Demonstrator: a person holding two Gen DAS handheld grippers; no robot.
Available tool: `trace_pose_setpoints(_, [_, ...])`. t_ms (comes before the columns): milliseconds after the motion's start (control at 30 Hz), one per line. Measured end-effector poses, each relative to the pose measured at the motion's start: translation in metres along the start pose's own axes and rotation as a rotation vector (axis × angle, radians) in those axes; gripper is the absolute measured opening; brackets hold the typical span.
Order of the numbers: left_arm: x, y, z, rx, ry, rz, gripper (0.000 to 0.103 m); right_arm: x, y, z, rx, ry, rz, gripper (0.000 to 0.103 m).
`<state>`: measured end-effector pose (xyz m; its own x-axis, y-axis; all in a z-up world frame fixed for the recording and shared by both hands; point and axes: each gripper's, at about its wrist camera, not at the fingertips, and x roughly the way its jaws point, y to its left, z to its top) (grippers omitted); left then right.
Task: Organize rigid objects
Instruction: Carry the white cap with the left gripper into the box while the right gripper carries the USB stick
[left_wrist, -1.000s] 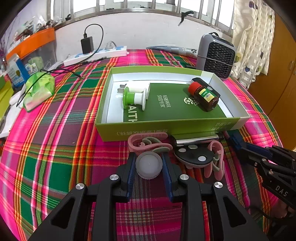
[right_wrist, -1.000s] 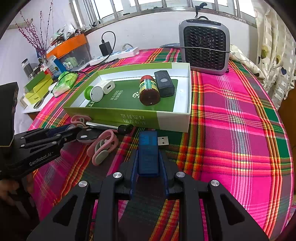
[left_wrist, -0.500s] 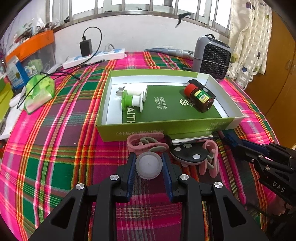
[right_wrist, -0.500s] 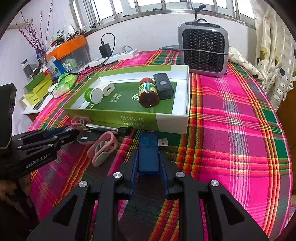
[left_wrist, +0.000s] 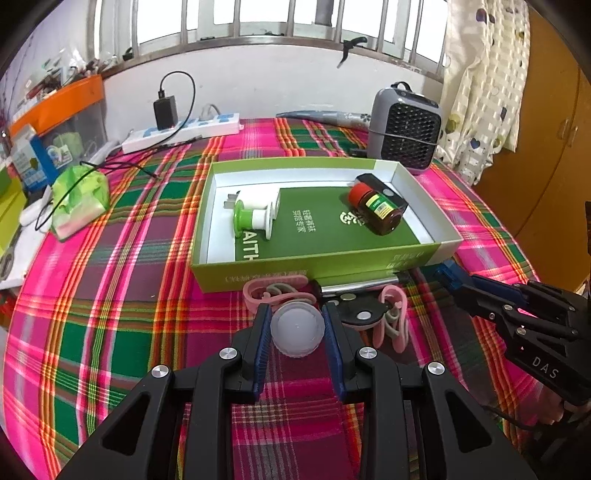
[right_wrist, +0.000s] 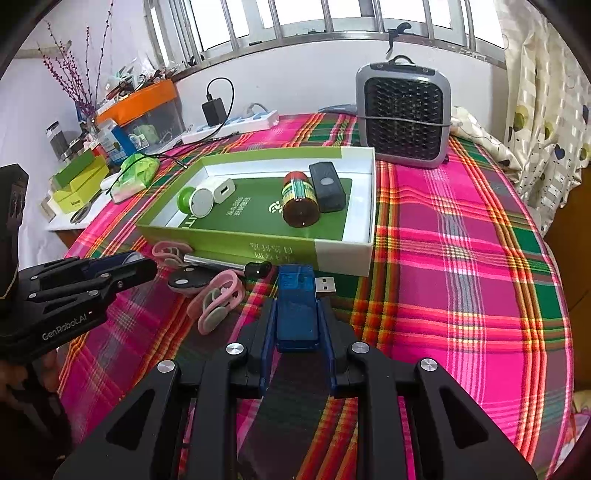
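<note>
The green box (right_wrist: 236, 254) sits at frame centre, directly ahead of both grippers. The right gripper (right_wrist: 297, 325) clamps a blue USB stick (right_wrist: 297, 306), long axis pointing boxward; the left gripper (left_wrist: 297, 328) pinches a white cap (left_wrist: 297, 328), equally near.

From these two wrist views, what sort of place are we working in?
Probably a lived-in room at home: a pink-and-green plaid tablecloth, a spotted cream curtain beside a barred window, and a small grey fan heater.
</note>
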<state>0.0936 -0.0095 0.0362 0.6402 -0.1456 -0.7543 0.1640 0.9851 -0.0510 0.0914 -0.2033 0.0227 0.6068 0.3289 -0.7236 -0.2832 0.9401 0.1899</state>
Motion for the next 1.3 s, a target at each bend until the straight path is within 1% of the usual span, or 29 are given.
trace_pose_setpoints(167, [-0.002, 0.001, 0.007, -0.004, -0.012, -0.005, 0.027, -0.007, 0.002, 0.008, -0.015, -0.023, -0.004, 0.023])
trace_pose_setpoints(233, [-0.002, 0.001, 0.012, -0.008, -0.012, -0.018, 0.027, -0.010, 0.002, 0.012, -0.018, -0.034, -0.004, 0.023])
trace_pose_setpoints(367, [-0.001, -0.002, 0.024, -0.001, -0.031, -0.035, 0.027, -0.013, 0.004, 0.026, -0.036, -0.053, -0.001, 0.023])
trace_pose_setpoints(600, [0.009, 0.000, 0.038, -0.007, -0.029, -0.051, 0.027, -0.006, 0.008, 0.054, -0.069, -0.058, 0.020, 0.023])
trace_pose_setpoints(833, [0.019, 0.000, 0.052, 0.005, -0.034, -0.061, 0.027, 0.012, 0.010, 0.081, -0.114, -0.032, 0.060, 0.023])
trace_pose_setpoints(1000, [0.032, 0.001, 0.063, 0.006, -0.025, -0.067, 0.027, 0.037, 0.012, 0.101, -0.157, 0.010, 0.086, 0.023])
trace_pose_setpoints(1100, [0.038, 0.001, 0.069, 0.013, -0.025, -0.068, 0.027, 0.053, 0.014, 0.109, -0.169, 0.040, 0.105, 0.023])
trace_pose_setpoints(1300, [0.055, 0.003, 0.071, 0.016, -0.001, -0.067, 0.027, 0.080, 0.015, 0.115, -0.183, 0.087, 0.105, 0.023])
